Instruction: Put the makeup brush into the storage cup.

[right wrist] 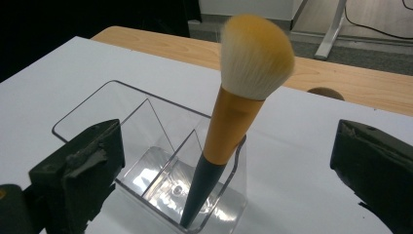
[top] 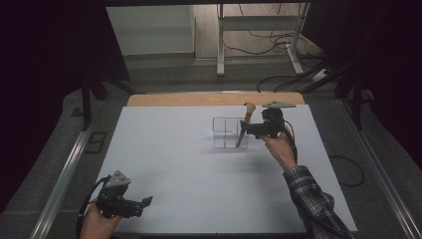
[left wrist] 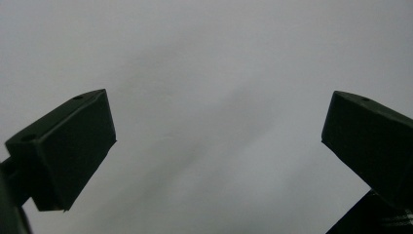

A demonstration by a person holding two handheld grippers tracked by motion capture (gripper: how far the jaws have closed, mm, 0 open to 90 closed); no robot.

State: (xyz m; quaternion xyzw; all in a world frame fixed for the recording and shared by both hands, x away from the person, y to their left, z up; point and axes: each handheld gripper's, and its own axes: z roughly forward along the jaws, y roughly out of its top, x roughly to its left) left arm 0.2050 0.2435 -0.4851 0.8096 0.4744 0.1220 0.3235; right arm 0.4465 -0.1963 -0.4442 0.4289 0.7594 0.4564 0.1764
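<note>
Standing tilted in the clear organizer, makeup brush between right tool jaws, wide apart, untouched.

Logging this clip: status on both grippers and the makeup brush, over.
Right gripper open, jaws either side of the makeup brush, not pressing. Brush stands tilted in the clear organizer, handle down, bristles up. Left gripper open, idle over the white table. Nothing blocking.

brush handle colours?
Brush: orange upper handle, dark grey tapered lower end; clearest in right gripper view.
</note>
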